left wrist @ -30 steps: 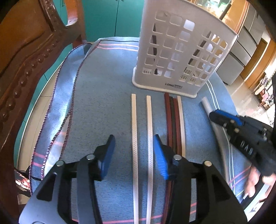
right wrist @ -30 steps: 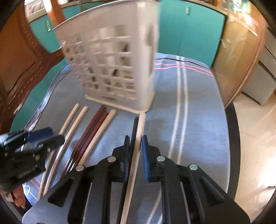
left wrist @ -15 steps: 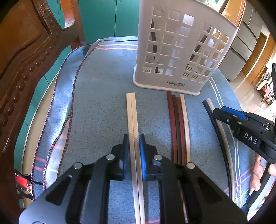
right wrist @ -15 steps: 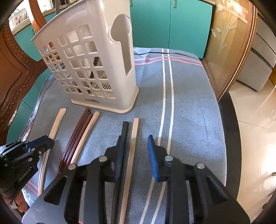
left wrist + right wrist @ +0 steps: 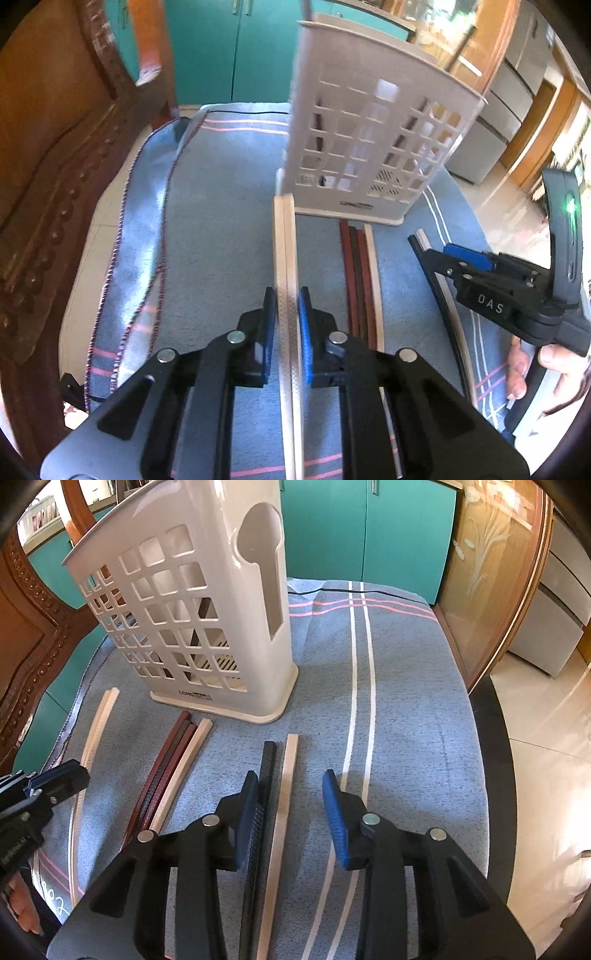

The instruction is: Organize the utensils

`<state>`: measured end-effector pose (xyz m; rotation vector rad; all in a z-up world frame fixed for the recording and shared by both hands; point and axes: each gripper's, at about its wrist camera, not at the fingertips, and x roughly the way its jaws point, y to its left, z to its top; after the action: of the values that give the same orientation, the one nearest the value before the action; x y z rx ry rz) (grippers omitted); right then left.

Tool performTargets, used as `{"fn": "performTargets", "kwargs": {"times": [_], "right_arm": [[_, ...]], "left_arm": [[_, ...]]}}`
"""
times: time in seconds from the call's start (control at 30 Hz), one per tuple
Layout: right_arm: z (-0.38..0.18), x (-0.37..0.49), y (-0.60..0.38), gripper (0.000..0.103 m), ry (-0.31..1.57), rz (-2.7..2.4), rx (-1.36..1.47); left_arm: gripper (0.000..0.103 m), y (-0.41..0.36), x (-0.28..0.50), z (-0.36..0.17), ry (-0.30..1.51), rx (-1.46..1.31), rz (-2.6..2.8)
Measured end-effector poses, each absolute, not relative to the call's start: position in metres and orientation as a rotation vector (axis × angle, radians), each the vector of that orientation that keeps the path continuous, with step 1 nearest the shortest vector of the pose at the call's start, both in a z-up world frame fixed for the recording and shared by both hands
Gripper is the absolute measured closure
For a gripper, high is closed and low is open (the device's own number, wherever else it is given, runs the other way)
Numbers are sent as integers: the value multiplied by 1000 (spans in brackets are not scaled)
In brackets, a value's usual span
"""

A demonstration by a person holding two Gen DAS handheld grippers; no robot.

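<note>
Since a second ago the left hand-held gripper (image 5: 287, 325) has drawn its blue pads in on the pair of cream-white chopsticks (image 5: 284, 240), which lay apart and now sit pressed side by side, their far tips touching the holder's base. Over that second the right hand-held gripper (image 5: 291, 812) has let go: its jaws have just been opening and now stand partly apart, with the black chopstick (image 5: 266, 771) and the pale wooden chopstick (image 5: 287, 775) lying loose between them, the black one just beside the left pad.

All of this rests on a bench covered by a blue-grey woven cloth (image 5: 406, 709) with white and pink stripes and a purple stitched edge. A tall cream plastic utensil holder with a square lattice front (image 5: 192, 627) stands upright at the far middle; a spoon-shaped cut-out opens its side. Just in front of it lie dark red-brown chopsticks with a pale one alongside (image 5: 173, 768).

Around the bench are teal cabinet doors (image 5: 369, 528), a carved dark wooden chair back (image 5: 55, 166), a frosted glass door panel in a wood frame (image 5: 487, 565) and pale floor tiles (image 5: 546, 738).

White letters "DAS" show on the right hand-held gripper in the left wrist view. A small dark label on the holder's base begins "LONG"; the rest is too small to tell.
</note>
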<state>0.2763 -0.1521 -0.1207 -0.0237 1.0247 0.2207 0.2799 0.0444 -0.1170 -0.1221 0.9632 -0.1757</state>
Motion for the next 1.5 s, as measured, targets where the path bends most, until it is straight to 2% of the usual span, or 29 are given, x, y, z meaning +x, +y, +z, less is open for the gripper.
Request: {"fn": "performTargets", "kwargs": {"times": [0.13, 0.23, 0.43, 0.6, 1.2, 1.33, 1.5], "right_arm": [[-120, 279, -155, 67, 1024, 208, -18], [-120, 280, -155, 67, 1021, 205, -20], [-118, 280, -157, 67, 1004, 175, -44], [-118, 280, -159, 67, 1014, 173, -47], [-127, 269, -138, 67, 1033, 182, -172], [-127, 269, -139, 66, 1034, 184, -166], [-131, 280, -143, 65, 1037, 187, -134]], "left_arm": [[90, 62, 285, -118, 973, -173, -137], [84, 69, 290, -121, 987, -187, -114], [83, 72, 299, -138, 1036, -164, -69], [77, 65, 303, -143, 1039, -138, -73], [76, 37, 300, -141, 990, 22, -1], [69, 35, 298, -140, 993, 30, 12], [68, 38, 300, -140, 1002, 11, 1]]}}
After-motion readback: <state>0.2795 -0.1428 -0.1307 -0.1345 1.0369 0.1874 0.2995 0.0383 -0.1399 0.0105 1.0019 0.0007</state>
